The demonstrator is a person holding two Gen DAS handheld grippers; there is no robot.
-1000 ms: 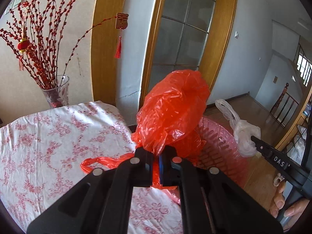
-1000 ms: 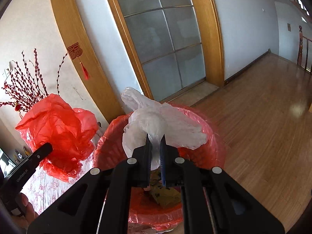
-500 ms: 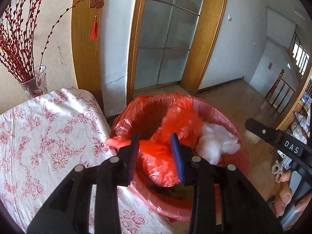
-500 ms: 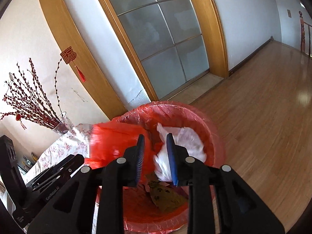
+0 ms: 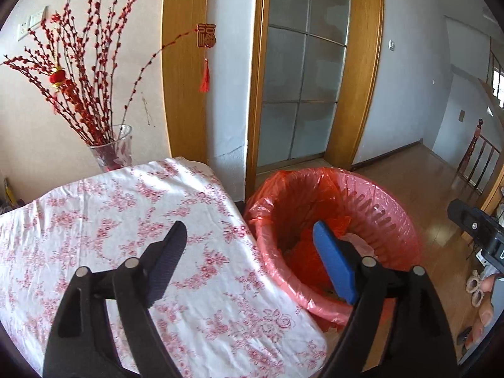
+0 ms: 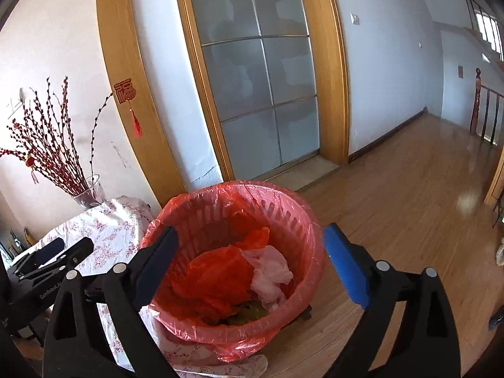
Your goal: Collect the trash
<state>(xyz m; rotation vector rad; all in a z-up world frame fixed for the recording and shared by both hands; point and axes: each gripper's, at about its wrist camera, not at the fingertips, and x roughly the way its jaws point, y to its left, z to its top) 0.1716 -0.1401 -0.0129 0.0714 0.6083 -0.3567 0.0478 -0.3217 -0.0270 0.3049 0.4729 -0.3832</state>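
The jaws of both grippers stood spread wide and held nothing. The right gripper (image 6: 249, 264) hung above the pink trash basket (image 6: 302, 220), tilted down into it, so that the basket's mouth filled the gap between its jaws. Straight below that gap, inside the basket's red liner (image 6: 176, 203), lay the crumpled red plastic bag (image 6: 217, 271), and touching it on the blue-padded jaw's side lay the white plastic bag (image 6: 271, 271). Some darker scraps showed beneath them at the bottom, too dim to name.

The left gripper (image 5: 252, 258) pointed forward and slightly down over the edge of the counter, which wore a floral cloth (image 5: 126, 208). Its dark jaw sat above the cloth; its blue jaw sat above the near rim of the basket, which stood on the floor just beside the counter.

From the left wrist only a sliver of the two bags showed past the blue jaw; the right wrist looked squarely down on both. The left wrist view alone showed the cloth's broad top. Beyond the jaws in both views a glass vase (image 5: 111, 148) of red berry branches (image 5: 72, 88) stood at the counter's far end against the wall. A frosted glass door (image 6: 255, 88) rose behind the basket, and wooden floor (image 6: 409, 195) stretched off on the blue jaw's side.
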